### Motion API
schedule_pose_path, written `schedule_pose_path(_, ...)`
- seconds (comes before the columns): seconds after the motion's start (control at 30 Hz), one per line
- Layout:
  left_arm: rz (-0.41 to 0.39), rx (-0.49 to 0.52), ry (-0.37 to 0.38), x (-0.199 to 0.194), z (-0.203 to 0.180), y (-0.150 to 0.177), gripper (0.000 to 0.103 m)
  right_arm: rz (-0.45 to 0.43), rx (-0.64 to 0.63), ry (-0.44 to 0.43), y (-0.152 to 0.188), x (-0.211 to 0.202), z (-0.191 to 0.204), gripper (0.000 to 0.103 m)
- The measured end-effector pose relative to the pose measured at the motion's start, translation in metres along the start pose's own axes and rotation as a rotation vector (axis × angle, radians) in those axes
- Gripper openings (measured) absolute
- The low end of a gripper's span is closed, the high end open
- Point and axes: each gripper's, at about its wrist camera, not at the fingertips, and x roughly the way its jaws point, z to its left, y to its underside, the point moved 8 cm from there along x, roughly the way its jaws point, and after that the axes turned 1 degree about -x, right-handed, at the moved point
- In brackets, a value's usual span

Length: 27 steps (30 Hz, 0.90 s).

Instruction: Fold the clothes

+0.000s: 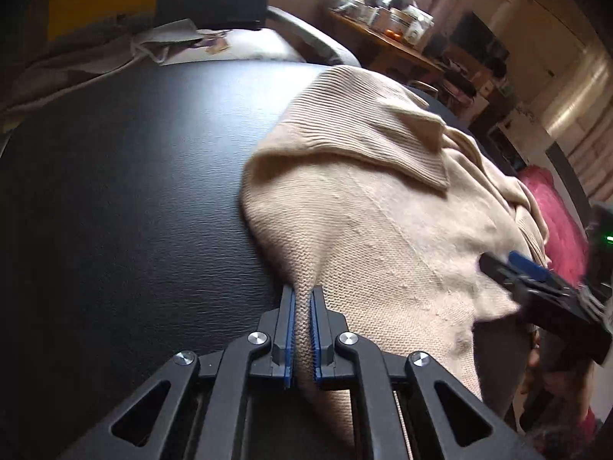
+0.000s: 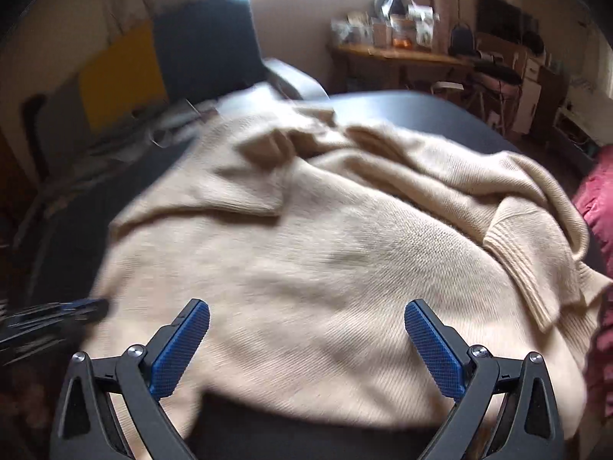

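A beige knit sweater lies crumpled on a black table; it fills the right wrist view, with a ribbed cuff at the right. My left gripper is shut on a pinched fold at the sweater's near edge. My right gripper is open and empty, jaws wide apart just above the sweater's near part. It shows in the left wrist view at the right, over the sweater. The left gripper appears blurred at the left edge of the right wrist view.
A pink garment lies at the table's right side. A dark chair back and loose cloth stand beyond the table's far edge. A cluttered wooden desk is at the back of the room.
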Motion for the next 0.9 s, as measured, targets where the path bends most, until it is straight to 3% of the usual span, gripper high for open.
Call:
schedule_pose_path(0.07,-0.004,-0.016,-0.012,-0.006,0.014,0.000,0.006,0.113,-0.002,0.012,0.010,0.024,0.004,0.103)
schedule_pose_path(0.1,-0.006,-0.027,-0.023,-0.011,0.023,-0.001,0.006,0.109,-0.033,0.031,0.011,0.024,0.012,0.103)
schedule_pose_path(0.5,-0.034,-0.164,-0.156,-0.079,0.146,0.001,0.006,0.195,-0.185,-0.177,0.054,-0.007,0.187,0.103)
schedule_pose_path(0.7,-0.155,-0.302,-0.123,-0.162,0.218,0.012,0.011,0.238,-0.143,-0.375,0.068,-0.024,0.282,0.103)
schedule_pose_path(0.77,-0.187,-0.354,-0.077,-0.187,0.230,0.030,0.015,0.254,-0.102,-0.445,0.069,-0.028,0.307,0.103)
schedule_pose_path(0.9,-0.157,-0.422,0.043,-0.206,0.228,0.090,0.016,0.290,0.012,-0.571,0.068,-0.032,0.347,0.103)
